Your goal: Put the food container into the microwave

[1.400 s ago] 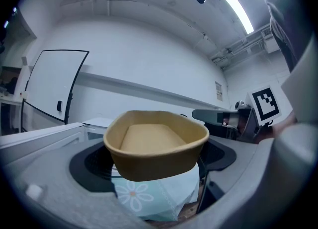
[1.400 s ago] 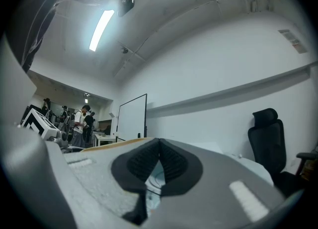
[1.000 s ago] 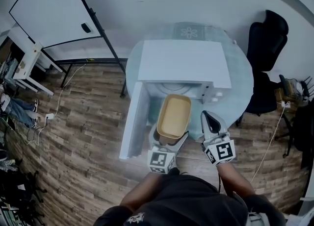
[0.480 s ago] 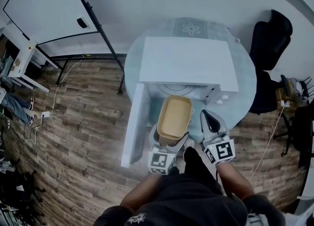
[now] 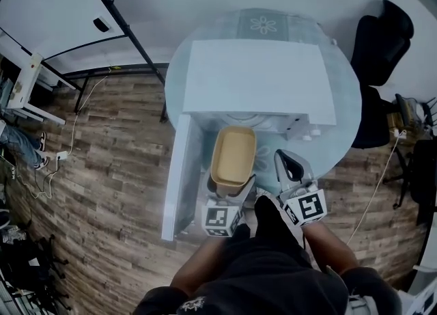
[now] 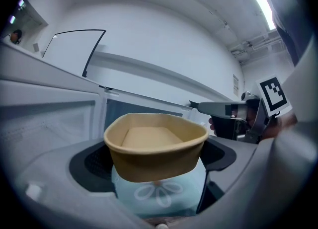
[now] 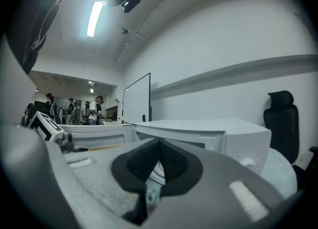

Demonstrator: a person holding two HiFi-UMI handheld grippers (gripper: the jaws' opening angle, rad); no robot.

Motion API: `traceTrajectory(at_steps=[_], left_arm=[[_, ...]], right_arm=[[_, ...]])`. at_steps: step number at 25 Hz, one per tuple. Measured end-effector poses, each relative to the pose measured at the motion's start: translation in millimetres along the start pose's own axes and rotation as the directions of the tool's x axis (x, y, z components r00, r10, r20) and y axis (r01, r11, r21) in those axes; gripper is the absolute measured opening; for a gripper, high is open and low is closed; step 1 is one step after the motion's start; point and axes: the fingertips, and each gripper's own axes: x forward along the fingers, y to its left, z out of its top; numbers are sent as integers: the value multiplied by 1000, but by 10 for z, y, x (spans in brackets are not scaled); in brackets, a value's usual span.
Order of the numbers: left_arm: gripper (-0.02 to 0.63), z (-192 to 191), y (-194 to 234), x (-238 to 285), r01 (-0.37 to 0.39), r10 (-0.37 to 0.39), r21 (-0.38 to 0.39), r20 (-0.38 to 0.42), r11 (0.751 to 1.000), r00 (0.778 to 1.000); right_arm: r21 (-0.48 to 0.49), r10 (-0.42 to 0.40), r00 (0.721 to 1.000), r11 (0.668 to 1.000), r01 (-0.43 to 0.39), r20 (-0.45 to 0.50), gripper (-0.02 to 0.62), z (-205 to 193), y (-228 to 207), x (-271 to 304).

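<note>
We look down on a white microwave (image 5: 259,85) standing on a round glass table (image 5: 341,129). Its door (image 5: 176,170) swings open toward the left. The food container (image 5: 233,156), a tan, empty, rounded-rectangle tub, sits just in front of the microwave's open mouth, with its far end at the opening and its near end toward us.

The left gripper (image 5: 232,185) clamps the container's near end, one jaw on each side of the tub and set wide apart to span it. In the left gripper view the container (image 6: 154,146) fills the space between the jaws of the left gripper (image 6: 156,163), held level. A pale blue surface with a flower pattern (image 6: 159,193) shows beneath it.

The right gripper (image 5: 285,163) hovers just to the right of the container, apart from it, pointing at the microwave's right front. In the right gripper view its dark pads (image 7: 171,161) press together with nothing between them, and the microwave (image 7: 208,128) lies beyond.
</note>
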Motion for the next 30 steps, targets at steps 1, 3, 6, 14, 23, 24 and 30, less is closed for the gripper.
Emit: traceTrajectory(at_steps=[1, 3, 6, 14, 23, 24, 30], left_arm=[[525, -19, 26, 36, -5, 5, 7, -1, 1000, 1000], [525, -69, 85, 110, -19, 19, 19, -7, 1000, 1000], [525, -147, 176, 219, -44, 45, 47, -21, 998, 999], [525, -313, 270, 545, -74, 76, 59, -35, 995, 996], [525, -328, 336, 908, -95, 98, 104, -31, 990, 995], [525, -329, 345, 953, -95, 99, 108, -31, 990, 995], [525, -366, 399, 1183, -107, 112, 125, -33, 986, 993]], right_arm=[[2, 4, 1000, 1000, -4, -7, 2, -45, -14, 10], [9, 9, 1000, 1000, -9, -22, 2, -142, -49, 33], [22, 17, 999, 1000, -16, -49, 2, -308, -92, 86], [44, 53, 993, 998, -48, -109, 2, -736, -223, 266], [45, 102, 981, 994, -96, -167, 2, -1065, -333, 495], [45, 107, 979, 994, -100, -173, 2, -1098, -348, 522], [25, 141, 974, 990, -139, -178, 2, -1204, -422, 667]])
